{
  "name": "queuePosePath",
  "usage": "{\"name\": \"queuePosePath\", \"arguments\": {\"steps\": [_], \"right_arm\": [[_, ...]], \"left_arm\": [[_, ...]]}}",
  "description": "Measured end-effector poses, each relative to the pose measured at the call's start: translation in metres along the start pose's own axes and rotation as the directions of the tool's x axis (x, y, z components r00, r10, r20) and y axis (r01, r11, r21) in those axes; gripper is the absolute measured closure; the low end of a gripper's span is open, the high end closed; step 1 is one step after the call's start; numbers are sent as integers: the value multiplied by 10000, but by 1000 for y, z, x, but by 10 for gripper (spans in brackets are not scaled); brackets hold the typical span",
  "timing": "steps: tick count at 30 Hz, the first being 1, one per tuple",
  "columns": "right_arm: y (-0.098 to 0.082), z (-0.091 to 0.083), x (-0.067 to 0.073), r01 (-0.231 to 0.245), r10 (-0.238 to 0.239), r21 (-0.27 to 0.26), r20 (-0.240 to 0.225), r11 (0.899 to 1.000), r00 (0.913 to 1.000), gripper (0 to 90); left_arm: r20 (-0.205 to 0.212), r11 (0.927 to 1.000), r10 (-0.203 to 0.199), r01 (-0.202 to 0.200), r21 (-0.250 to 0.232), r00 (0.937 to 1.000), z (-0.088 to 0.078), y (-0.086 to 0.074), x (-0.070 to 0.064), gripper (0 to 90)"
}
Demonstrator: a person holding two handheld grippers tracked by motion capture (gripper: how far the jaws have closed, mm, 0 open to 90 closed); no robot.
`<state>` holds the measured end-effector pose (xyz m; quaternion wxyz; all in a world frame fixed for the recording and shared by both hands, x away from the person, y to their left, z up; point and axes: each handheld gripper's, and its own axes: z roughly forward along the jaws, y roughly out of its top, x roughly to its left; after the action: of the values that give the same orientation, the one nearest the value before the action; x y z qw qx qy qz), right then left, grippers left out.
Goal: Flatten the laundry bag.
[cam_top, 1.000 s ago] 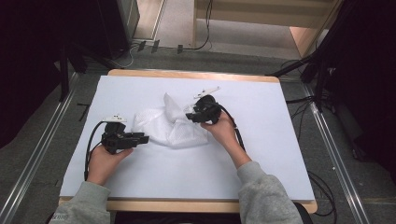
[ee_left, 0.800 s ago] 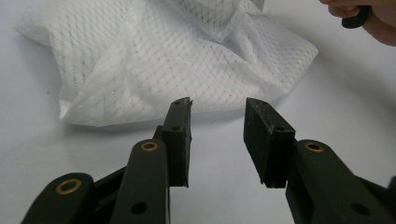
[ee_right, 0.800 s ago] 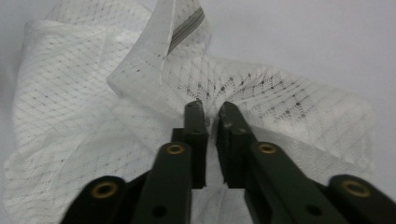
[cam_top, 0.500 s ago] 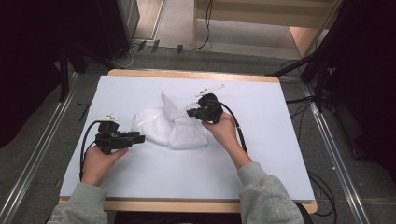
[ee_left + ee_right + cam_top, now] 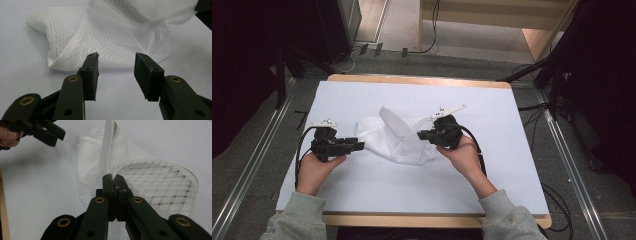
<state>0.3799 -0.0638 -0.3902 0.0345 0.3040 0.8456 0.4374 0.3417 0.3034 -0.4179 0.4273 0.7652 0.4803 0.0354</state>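
On the white table cover (image 5: 377, 200), a crumpled white mesh bag (image 5: 399, 140) lies near the middle. Right of the bag, the right gripper (image 5: 114, 178) has its jaws clamped on the bag's edge, lifting it. Left of the bag, the left gripper (image 5: 116, 72) points at it, jaws spread and just been opening, nothing between them.

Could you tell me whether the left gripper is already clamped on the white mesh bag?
No, in the left gripper view the left gripper has its jaws apart with bare table between them, short of the white mesh bag.
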Motion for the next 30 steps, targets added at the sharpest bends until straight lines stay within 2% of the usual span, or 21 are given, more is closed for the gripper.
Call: {"name": "queuePosePath", "arguments": {"steps": [3,6,14,21,30], "right_arm": [[-16,-9,6,-38,38,19,-24,10000,10000,900],[-26,-11,10,-69,69,136,-55,9999,10000,900],[-39,-11,19,-146,153,388,-181,9991,9997,900],[-53,-13,25,-199,209,511,-195,9985,9996,900],[-74,-21,32,-632,653,743,-264,9952,9975,900]], "left_arm": [[-164,9999,106,-104,69,9998,-2,3,3,548],[-211,10000,38,-37,22,9998,-3,4,5,541],[-227,9999,-92,90,-77,9997,-4,7,14,535],[-167,10000,50,-50,4,9998,2,11,13,517],[28,9997,180,-181,134,9998,10,16,10,506]]}}
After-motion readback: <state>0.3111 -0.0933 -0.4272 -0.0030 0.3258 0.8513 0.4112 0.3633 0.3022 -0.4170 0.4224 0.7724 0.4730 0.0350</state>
